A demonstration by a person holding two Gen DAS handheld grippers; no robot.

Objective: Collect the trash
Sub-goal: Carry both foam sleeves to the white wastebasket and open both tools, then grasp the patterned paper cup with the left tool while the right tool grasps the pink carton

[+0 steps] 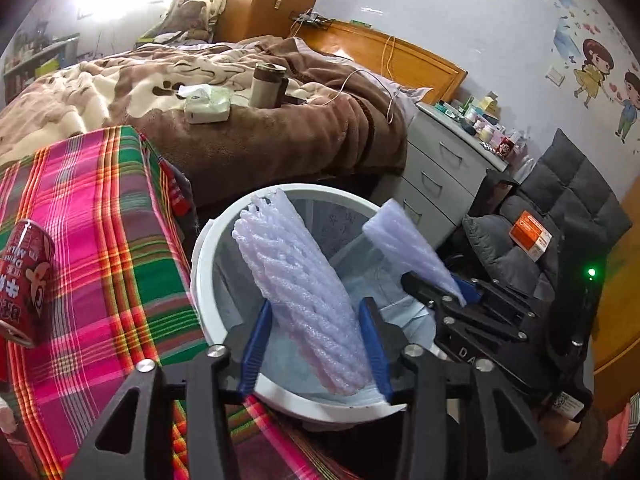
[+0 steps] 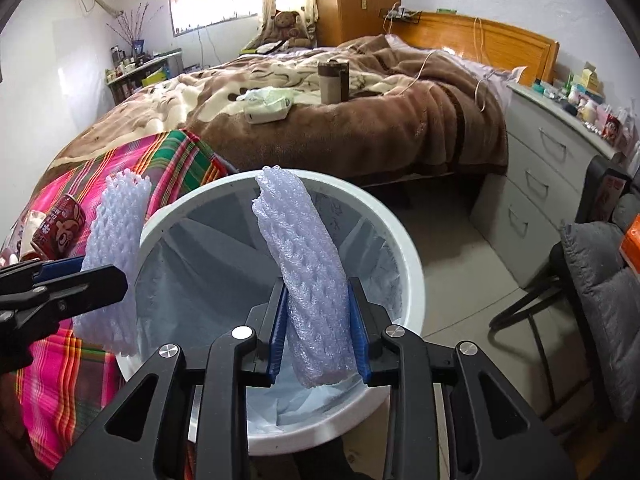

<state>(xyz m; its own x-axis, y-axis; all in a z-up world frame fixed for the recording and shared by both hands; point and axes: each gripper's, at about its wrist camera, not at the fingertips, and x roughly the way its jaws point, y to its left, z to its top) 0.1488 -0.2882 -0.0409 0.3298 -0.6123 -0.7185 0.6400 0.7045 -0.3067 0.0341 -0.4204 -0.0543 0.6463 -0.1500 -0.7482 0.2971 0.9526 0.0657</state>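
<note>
Two white foam fruit nets hang over a white bin (image 1: 199, 248) (image 2: 409, 264) lined with a pale bag. One foam net (image 1: 304, 280) (image 2: 116, 256) stands tilted between the blue pads of my left gripper (image 1: 316, 304) (image 2: 90, 276), whose jaws are wider than the net, with a gap on the left side. The other foam net (image 2: 308, 280) (image 1: 408, 244) fills the space between both pads of my right gripper (image 2: 317, 282) (image 1: 434, 290), which holds it above the bin's mouth. A red milk can (image 1: 26, 280) (image 2: 60, 232) lies on the plaid cloth.
The plaid-covered surface (image 1: 100, 220) borders the bin on the left. Behind is a bed with a brown blanket (image 2: 360, 128), a tissue pack (image 1: 206, 104) and a flask (image 1: 266, 84). A grey drawer unit (image 2: 536, 184) and a cushioned chair (image 2: 600, 280) stand right.
</note>
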